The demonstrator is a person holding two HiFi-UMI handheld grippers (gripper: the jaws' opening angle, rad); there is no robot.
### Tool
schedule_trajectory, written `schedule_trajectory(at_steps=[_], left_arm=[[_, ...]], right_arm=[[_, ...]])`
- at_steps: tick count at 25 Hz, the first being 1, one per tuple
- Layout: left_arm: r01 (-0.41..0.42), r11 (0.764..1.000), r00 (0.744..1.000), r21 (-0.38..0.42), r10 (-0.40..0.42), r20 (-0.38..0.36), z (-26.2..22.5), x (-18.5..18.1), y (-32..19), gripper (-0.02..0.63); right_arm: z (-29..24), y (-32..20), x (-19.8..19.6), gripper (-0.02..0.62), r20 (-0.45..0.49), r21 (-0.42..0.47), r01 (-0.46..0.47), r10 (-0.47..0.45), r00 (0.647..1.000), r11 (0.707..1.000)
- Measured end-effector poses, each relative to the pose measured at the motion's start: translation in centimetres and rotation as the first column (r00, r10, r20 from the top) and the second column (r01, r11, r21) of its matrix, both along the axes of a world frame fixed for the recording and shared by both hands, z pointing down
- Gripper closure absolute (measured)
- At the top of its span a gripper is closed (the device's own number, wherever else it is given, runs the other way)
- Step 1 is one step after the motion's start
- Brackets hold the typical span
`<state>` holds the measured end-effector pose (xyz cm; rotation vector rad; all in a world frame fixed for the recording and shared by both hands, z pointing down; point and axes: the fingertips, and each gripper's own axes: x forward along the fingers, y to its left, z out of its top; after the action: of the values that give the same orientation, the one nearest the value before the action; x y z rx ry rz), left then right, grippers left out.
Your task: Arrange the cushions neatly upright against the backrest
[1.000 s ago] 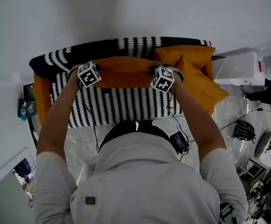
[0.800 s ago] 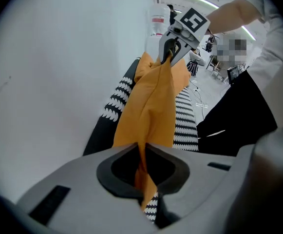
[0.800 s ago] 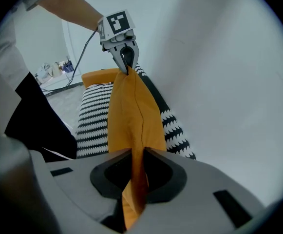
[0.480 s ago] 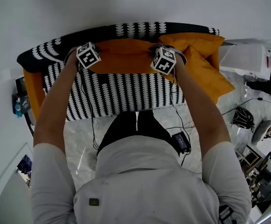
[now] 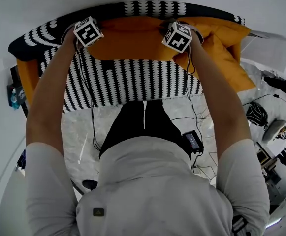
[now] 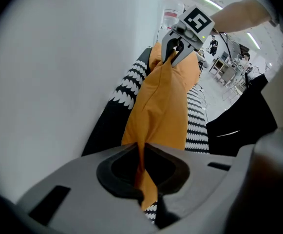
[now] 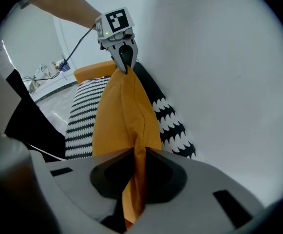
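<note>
A large orange cushion (image 5: 130, 41) stands on edge along the backrest (image 5: 147, 9) of a black-and-white patterned sofa. My left gripper (image 5: 87, 32) is shut on its upper left corner, my right gripper (image 5: 177, 36) on its upper right corner. In the left gripper view the orange fabric (image 6: 163, 106) runs from my left gripper (image 6: 143, 179) to the right gripper (image 6: 173, 52) at the far end. The right gripper view mirrors this: the cushion (image 7: 124, 116) is pinched in my right gripper (image 7: 136, 179), with the left gripper (image 7: 124, 57) beyond. A second orange cushion (image 5: 226, 48) leans at the sofa's right end.
A white wall rises directly behind the backrest. The striped seat (image 5: 133, 82) lies in front of the cushion, with an orange armrest (image 5: 27, 77) at the left. Cables and a small device (image 5: 192, 140) lie on the marble floor; a white box (image 5: 275, 48) stands at the right.
Both grippers have carried the cushion down and back toward the backrest, keeping hold of its two top corners. The sofa now sits higher in the head view.
</note>
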<state>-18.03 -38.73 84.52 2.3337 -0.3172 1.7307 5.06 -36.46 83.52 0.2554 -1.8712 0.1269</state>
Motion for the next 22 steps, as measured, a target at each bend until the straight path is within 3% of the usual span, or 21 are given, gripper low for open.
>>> schedule_trajectory(at_steps=[3, 7, 11, 22], left_arm=[[0.033, 0.999, 0.999, -0.028, -0.033, 0.012, 1.0, -1.0, 0.1, 0.575], [0.028, 1.000, 0.999, -0.010, -0.028, -0.033, 1.5, -0.1, -0.5, 0.575], [0.055, 0.998, 0.998, -0.038, -0.055, 0.003, 3.1, -1.2, -0.1, 0.574], [0.074, 0.996, 0.997, 0.041, -0.073, -0.024, 2.8, -1.3, -0.7, 0.472]], right_arm=[[1.0, 0.0, -0.7, 0.528, 0.001, -0.013, 0.003, -0.003, 1.000, 1.000], [2.1, 0.3, -0.8, 0.526, -0.005, -0.021, 0.001, -0.001, 1.000, 1.000], [2.5, -0.3, -0.8, 0.520, -0.002, -0.028, -0.010, 0.010, 1.000, 1.000], [2.5, -0.6, -0.5, 0.410, 0.013, 0.025, -0.039, 0.039, 0.999, 0.999]])
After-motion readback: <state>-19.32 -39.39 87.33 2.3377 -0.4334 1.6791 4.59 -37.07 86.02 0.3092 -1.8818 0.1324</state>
